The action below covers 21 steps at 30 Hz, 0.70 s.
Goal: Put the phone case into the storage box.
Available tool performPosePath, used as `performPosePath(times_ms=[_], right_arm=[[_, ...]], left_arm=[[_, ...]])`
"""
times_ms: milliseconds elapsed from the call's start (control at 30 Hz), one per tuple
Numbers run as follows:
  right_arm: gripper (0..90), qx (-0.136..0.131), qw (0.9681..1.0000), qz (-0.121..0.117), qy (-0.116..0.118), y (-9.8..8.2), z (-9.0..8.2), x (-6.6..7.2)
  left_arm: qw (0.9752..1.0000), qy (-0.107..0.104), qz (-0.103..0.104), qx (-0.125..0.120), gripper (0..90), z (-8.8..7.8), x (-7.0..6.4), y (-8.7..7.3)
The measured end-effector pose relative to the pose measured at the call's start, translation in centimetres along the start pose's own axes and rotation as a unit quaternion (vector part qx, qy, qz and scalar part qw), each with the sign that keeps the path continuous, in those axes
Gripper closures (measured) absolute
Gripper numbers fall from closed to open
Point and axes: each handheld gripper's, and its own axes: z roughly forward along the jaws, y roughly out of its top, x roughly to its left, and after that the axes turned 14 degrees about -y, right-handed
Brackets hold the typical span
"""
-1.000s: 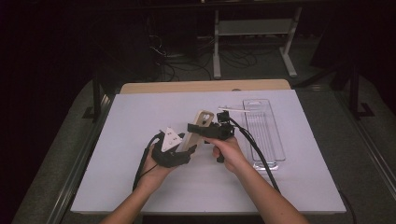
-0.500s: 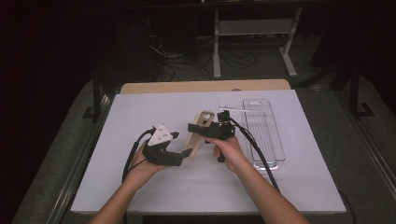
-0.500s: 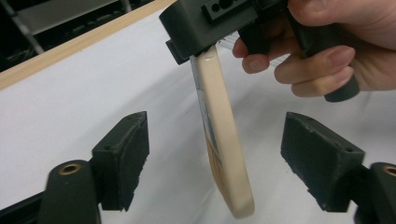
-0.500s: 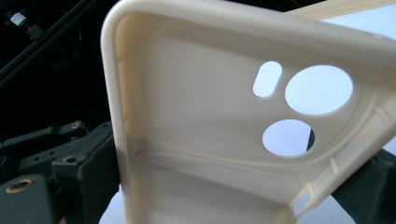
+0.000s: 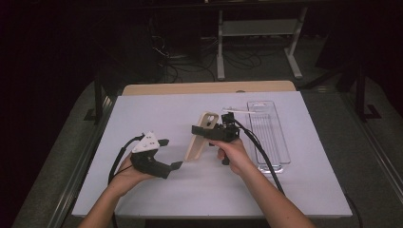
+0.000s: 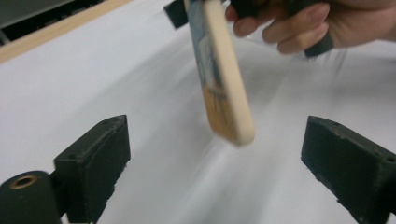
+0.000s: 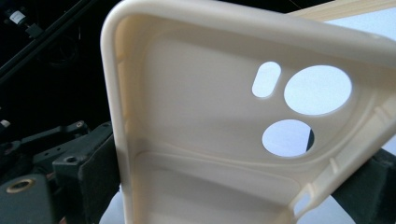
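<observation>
Letting go, I have just opened my left gripper (image 5: 172, 153) and drawn it clear of the phone case (image 5: 201, 136), so the handover looks complete. Its jaws now gape wide, empty, near the case's lower end. My right gripper (image 5: 215, 132) clamps the case's camera end, holding it tilted above the table (image 5: 304, 190).

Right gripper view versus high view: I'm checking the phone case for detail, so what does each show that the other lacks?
The right gripper view shows the inside of the cream phone case, its raised rim and three camera cutouts. The high view shows the white table, the clear tray, and the left tongs open, apart from the case. Both show the case gripped by the right tongs.
</observation>
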Motion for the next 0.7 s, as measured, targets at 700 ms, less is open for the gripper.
performPosePath(times_ms=[700], right_arm=[[7.1, -0.01, 0.9998, -0.015, -0.007, 0.3, -0.3, 0.1]], left_arm=[[0.9991, 0.005, -0.042, 0.009, 0.6, -1.7, 0.3, -5.3]])
